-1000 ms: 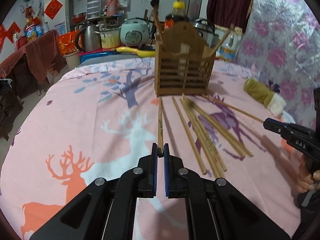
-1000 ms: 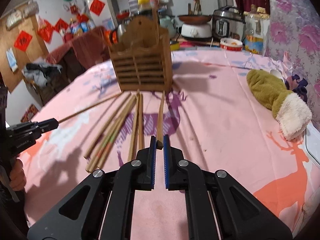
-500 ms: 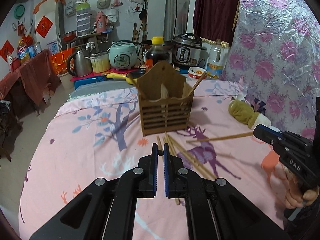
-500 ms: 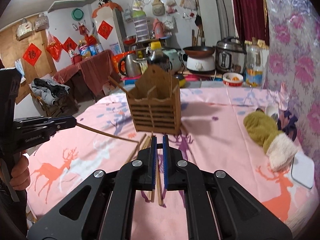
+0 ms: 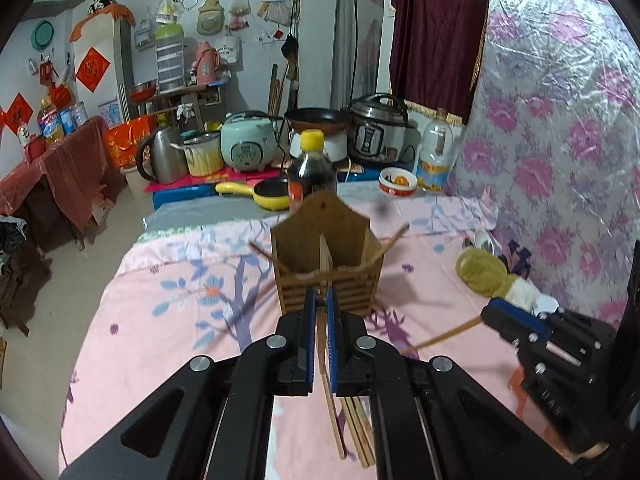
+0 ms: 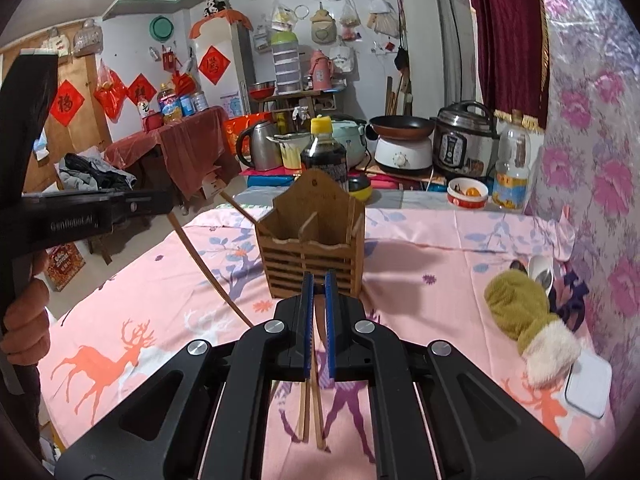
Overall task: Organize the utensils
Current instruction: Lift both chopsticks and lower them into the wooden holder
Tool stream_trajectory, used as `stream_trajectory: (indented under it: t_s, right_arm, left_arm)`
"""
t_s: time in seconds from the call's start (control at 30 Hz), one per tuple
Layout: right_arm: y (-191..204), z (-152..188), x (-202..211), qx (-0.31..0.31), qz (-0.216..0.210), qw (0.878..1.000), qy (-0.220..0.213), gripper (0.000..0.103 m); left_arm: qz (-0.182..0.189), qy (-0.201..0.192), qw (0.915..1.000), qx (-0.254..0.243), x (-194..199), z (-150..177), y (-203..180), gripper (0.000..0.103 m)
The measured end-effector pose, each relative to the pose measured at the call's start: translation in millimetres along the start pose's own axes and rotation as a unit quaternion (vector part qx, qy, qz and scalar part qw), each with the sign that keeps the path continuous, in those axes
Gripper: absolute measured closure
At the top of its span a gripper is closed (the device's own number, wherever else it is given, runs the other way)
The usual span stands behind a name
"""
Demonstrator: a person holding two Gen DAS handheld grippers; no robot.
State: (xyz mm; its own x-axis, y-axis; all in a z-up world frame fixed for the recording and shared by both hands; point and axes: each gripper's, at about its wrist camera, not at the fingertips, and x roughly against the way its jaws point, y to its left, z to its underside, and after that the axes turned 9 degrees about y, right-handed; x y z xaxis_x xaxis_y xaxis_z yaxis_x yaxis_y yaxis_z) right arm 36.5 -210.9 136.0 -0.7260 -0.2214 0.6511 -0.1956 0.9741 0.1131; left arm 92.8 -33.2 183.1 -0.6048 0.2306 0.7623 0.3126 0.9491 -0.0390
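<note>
— State of the left gripper [image 5: 319, 308]?

— Clenched on a single chopstick [image 5: 330, 400]. Pinched near its far end between the blue pads, with the rest slanting down and back under the black frame. Hard to tell whether the low end touches anything.

— And the right gripper [image 6: 319, 284]?

— Clamped tight too, on a second chopstick [image 5: 444, 336]. From the left wrist, visible at the right edge, with the stick jutting from the closed tips down toward the left. Raised above the table, like the other one.

— Held how?

— Each in a hand; only one hand [image 6: 24, 320] clearly in sight, wrapped round the left handle at the picture's edge.

— Whereabouts of the wooden holder [image 5: 326, 268]?

— Upright on the pink deer-print tablecloth [image 5: 160, 340], straight ahead of both sets of fingertips and lower than them. Slatted in front, peaked at the back, split by a thin divider. Already containing leaning sticks [image 5: 264, 254], angled out over opposite sides.

— Remaining utensils?

— Loose chopsticks [image 5: 360, 432] flat on the cloth, side by side, below the left gripper and nearer the camera than the holder.

— Anything else close by?

— Olive plush toy [image 6: 516, 304] with a white end, right of the holder and well apart. Dark sauce bottle [image 5: 312, 168] with a yellow cap directly behind the holder. Cookers and a kettle further back.
</note>
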Motion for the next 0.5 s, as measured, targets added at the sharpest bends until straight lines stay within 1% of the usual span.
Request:
stream_trajectory:
  t_s: [0.1, 0.17, 0.3, 0.33, 0.43, 0.5]
  right_arm:
    - [1, -17, -1, 0.0, -0.002, 1.0, -0.009, 0.097]
    - [1, -31, 4, -0.005, -0.005, 1.0, -0.023, 0.097]
    - [-3, -64, 18, -0.024, -0.022, 0.997, -0.067, 0.097]
    - [-3, -74, 21, -0.029, -0.024, 0.996, -0.083, 0.097]
    - [-2, -93, 22, -0.039, -0.019, 0.992, -0.117, 0.097]
    - [-2, -107, 16, -0.049, -0.011, 0.989, -0.142, 0.097]
  left_arm:
    - [-0.005, -0.015, 0.9999, 0.0, 7, -22, -3, 0.097]
    - [-0.008, -0.033, 0.9994, 0.004, 16, -38, -4, 0.097]
    - [-0.01, -0.073, 0.9971, 0.02, 32, -67, 1, 0.097]
    - [-0.011, -0.082, 0.9963, 0.025, 34, -73, 3, 0.097]
    - [-0.019, -0.094, 0.9948, 0.035, 28, -84, 7, 0.097]
    - [-0.025, -0.093, 0.9945, 0.04, 13, -88, 10, 0.097]
